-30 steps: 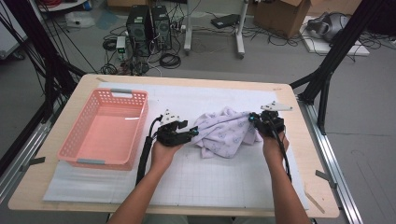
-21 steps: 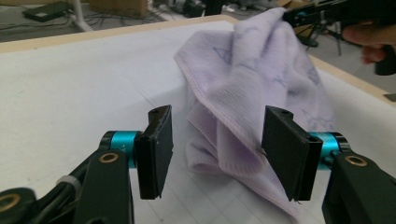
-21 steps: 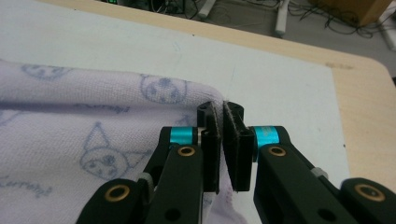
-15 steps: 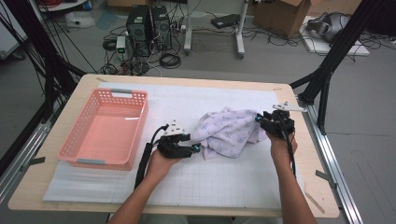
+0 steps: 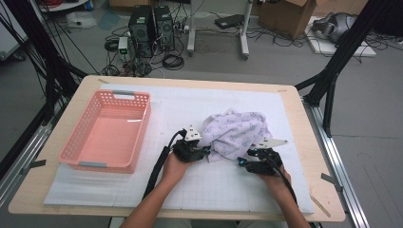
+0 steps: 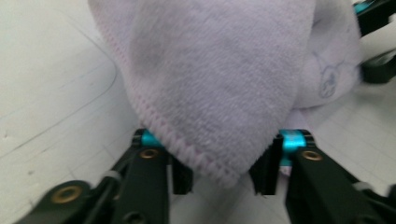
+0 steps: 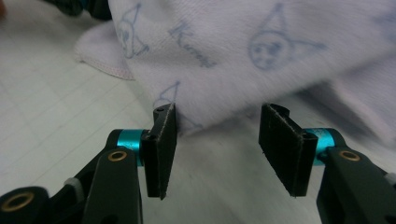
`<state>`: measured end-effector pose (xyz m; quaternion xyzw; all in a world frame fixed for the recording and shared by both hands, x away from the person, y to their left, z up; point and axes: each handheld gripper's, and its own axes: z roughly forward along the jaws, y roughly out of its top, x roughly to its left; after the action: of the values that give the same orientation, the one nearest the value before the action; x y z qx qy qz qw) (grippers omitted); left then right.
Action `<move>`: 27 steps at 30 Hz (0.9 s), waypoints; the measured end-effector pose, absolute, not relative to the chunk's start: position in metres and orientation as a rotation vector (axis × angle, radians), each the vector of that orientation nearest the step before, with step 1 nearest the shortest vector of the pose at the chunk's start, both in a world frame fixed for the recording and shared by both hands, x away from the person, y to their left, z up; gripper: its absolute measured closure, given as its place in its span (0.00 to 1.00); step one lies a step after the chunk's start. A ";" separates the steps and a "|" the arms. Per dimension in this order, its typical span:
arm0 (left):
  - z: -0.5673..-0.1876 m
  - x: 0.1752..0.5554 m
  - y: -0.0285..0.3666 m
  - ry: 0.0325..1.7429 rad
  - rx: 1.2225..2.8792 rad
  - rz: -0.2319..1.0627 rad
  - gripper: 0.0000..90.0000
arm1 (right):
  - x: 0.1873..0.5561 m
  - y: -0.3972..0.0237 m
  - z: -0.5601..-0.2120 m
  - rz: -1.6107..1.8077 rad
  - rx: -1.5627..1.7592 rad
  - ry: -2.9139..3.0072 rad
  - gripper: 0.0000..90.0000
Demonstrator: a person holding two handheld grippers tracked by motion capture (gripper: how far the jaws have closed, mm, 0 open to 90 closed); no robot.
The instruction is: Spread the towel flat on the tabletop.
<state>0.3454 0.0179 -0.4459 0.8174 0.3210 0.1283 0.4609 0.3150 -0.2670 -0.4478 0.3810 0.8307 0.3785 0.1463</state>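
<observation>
A pale lilac cloth (image 5: 235,133) printed with small blue cartoon figures lies bunched on the white gridded mat (image 5: 190,114). My left gripper (image 5: 205,153) sits at its near left edge. In the left gripper view a hemmed corner of the cloth (image 6: 215,70) fills the gap of that gripper (image 6: 222,175); its jaws have just been closing and both pads touch the fold. My right gripper (image 5: 241,163) rests at the cloth's near right edge. Its jaws (image 7: 217,140) have just been opening and stand apart, with the cloth (image 7: 261,51) just beyond the pads.
A pink plastic basket (image 5: 142,124) stands on the left part of the mat, with nothing in it. The wooden table's front edge (image 5: 190,216) runs close below both forearms. Black frame posts stand at the table's left and right sides.
The right gripper let go of the cloth's far right edge and dropped toward the front of the table, jaws now apart. The cloth settled onto the mat. The left gripper closed on a corner.
</observation>
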 end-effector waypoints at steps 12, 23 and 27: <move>-0.409 0.313 0.059 0.683 1.876 0.236 0.89 | 0.298 -0.306 -0.391 1.359 1.104 2.194 0.96; -0.422 0.351 0.054 0.911 1.813 0.370 0.86 | 0.376 -0.268 -0.385 1.181 1.157 2.084 0.96; -0.428 0.357 0.058 1.001 1.806 0.333 0.61 | 0.400 -0.261 -0.390 1.106 1.212 2.022 0.96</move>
<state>0.3570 0.0585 -0.4283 0.7473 0.4141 0.1376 0.5011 0.4002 -0.2610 -0.3901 0.4486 0.7486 0.4096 0.2655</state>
